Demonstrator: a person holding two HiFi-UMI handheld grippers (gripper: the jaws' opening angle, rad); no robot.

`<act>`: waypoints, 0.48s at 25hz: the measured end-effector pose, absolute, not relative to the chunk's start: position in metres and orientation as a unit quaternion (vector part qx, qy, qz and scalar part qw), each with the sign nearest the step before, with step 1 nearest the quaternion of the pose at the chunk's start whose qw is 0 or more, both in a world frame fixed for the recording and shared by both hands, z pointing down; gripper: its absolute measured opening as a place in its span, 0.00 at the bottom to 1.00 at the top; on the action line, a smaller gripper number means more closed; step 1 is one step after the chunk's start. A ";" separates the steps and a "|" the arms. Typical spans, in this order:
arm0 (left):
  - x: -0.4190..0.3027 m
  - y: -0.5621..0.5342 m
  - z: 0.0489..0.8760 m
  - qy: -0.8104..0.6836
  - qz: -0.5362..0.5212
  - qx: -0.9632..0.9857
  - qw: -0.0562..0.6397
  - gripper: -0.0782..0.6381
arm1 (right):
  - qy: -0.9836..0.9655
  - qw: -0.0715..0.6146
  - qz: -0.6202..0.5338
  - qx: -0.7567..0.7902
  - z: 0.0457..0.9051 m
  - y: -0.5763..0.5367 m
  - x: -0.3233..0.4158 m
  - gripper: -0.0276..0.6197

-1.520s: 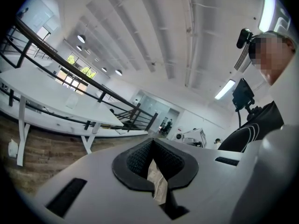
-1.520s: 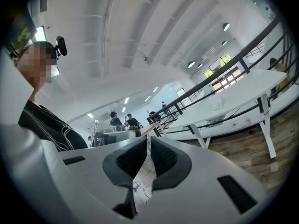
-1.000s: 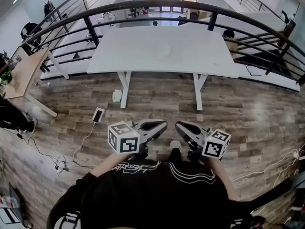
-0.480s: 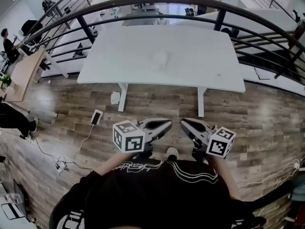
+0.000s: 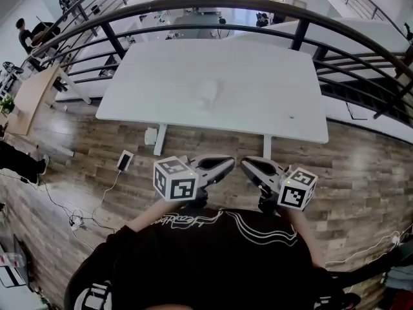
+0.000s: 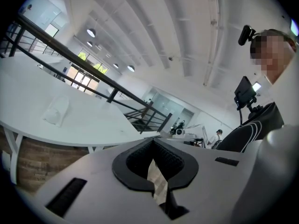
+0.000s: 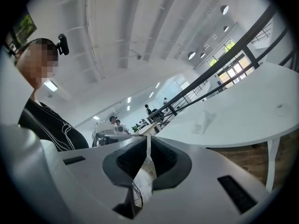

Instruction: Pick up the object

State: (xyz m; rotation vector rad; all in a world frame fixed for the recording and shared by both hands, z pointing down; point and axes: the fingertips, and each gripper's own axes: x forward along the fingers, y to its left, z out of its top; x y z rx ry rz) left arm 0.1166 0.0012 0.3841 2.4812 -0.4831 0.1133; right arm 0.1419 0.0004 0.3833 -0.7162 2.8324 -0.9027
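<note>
A pale, see-through object (image 5: 210, 94) lies near the middle of the white table (image 5: 271, 76). It also shows in the left gripper view (image 6: 56, 111) and the right gripper view (image 7: 205, 121). Both grippers are held close to my chest, well short of the table's near edge. My left gripper (image 5: 230, 163) is shut with nothing in it, and its tips meet in its own view (image 6: 152, 142). My right gripper (image 5: 245, 165) is shut and empty too, its tips together (image 7: 148, 139). The two point toward each other, almost touching.
A black curved railing (image 5: 303, 15) runs behind the table. Wood floor lies between me and the table, with a white box (image 5: 150, 136), a phone-like device (image 5: 123, 161) and cables (image 5: 77, 221) at the left. A wooden desk (image 5: 29, 99) stands far left.
The table has come nearer and larger in the head view. Both grippers keep the same place by my chest, still shut.
</note>
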 end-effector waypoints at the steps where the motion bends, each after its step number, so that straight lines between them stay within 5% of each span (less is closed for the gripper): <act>1: 0.118 0.000 0.384 -0.185 0.043 0.935 0.299 0.12 | 0.926 0.042 -0.294 -0.231 0.383 -0.002 0.143 0.09; 12: 0.101 -0.007 0.376 -0.222 0.036 0.931 0.289 0.12 | 0.935 0.046 -0.284 -0.207 0.374 -0.012 0.135 0.09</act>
